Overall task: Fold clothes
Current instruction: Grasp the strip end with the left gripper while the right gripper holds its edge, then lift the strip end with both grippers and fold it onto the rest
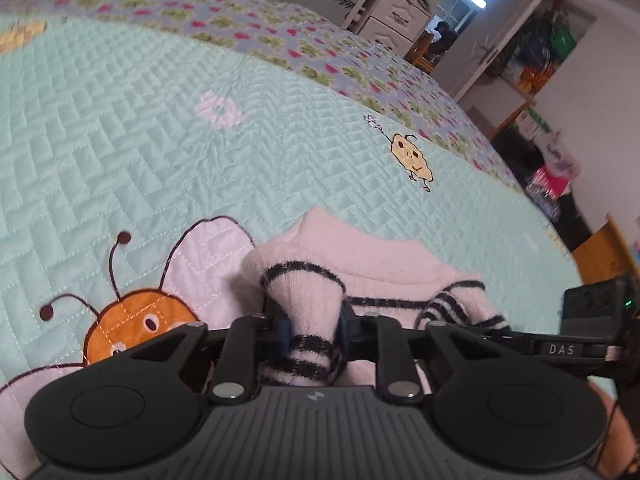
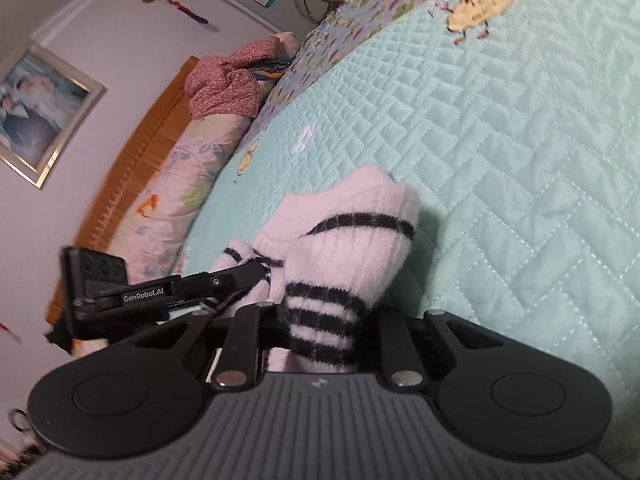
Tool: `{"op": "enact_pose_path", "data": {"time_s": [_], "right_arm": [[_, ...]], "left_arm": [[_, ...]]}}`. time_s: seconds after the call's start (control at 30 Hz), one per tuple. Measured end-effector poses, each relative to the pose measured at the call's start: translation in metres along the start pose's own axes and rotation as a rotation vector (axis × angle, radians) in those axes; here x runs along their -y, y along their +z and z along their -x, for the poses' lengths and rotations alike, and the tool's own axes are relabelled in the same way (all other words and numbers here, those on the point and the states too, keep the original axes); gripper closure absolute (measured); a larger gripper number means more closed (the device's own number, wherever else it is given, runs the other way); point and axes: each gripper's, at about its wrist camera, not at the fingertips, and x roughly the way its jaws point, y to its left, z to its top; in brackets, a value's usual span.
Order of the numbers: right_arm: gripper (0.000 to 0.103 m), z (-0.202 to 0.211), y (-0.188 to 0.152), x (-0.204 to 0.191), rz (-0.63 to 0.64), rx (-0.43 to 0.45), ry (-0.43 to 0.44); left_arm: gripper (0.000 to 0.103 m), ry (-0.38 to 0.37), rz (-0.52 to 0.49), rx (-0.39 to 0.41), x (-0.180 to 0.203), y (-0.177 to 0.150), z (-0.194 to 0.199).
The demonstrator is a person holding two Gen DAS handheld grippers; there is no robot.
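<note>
A pale pink knitted sweater with black stripes (image 1: 384,276) is held over the mint quilted bedspread (image 1: 120,128). My left gripper (image 1: 314,332) is shut on a striped fold of it, which bulges up between the fingers. In the right wrist view the same sweater (image 2: 352,224) bunches up, and my right gripper (image 2: 324,320) is shut on another striped part. The two grippers are close together: the right one shows at the left view's right edge, and the left one shows at the right view's left side. Most of the garment is hidden behind the gripper bodies.
The bedspread carries a bee picture (image 1: 140,320) and a yellow cartoon figure (image 1: 412,156). A wooden headboard (image 2: 132,176), pillows and a red patterned cloth (image 2: 228,84) lie at the bed's end. Drawers, shelves and a doorway (image 1: 452,28) stand beyond the far edge.
</note>
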Motion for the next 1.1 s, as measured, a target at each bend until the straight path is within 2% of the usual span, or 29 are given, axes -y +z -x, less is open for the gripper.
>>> {"op": "enact_pose_path", "data": {"time_s": [0.13,0.2,0.37,0.6,0.77,0.9,1.0,1.1], "right_arm": [[0.087,0.006,-0.004,-0.022,0.071,0.041,-0.057],[0.087,0.011,-0.006,-0.035,0.107,0.066,-0.074],[0.087,0.043,-0.019,-0.082,0.212,0.129,-0.056],[0.087,0.099,-0.050,-0.160,0.371,0.198,-0.026],[0.087,0.139,-0.125,-0.200,0.536,0.166,-0.043],[0.087,0.171,-0.186,-0.233,0.668,0.138,-0.057],[0.087,0.196,-0.231,-0.257,0.767,0.116,-0.068],[0.087,0.220,-0.277,-0.282,0.866,0.094,-0.079]], "left_arm": [[0.085,0.037,-0.076,0.035,0.017,0.001,0.012],[0.086,0.033,-0.097,0.066,0.023,0.002,0.025],[0.086,-0.030,-0.119,0.144,0.038,0.004,0.074],[0.086,-0.142,-0.103,0.224,0.063,-0.033,0.171],[0.086,-0.236,-0.159,0.273,0.094,-0.081,0.251],[0.086,-0.297,-0.185,0.284,0.107,-0.133,0.303],[0.086,-0.311,-0.235,0.271,0.113,-0.180,0.328],[0.085,-0.297,-0.289,0.220,0.110,-0.231,0.336]]}}
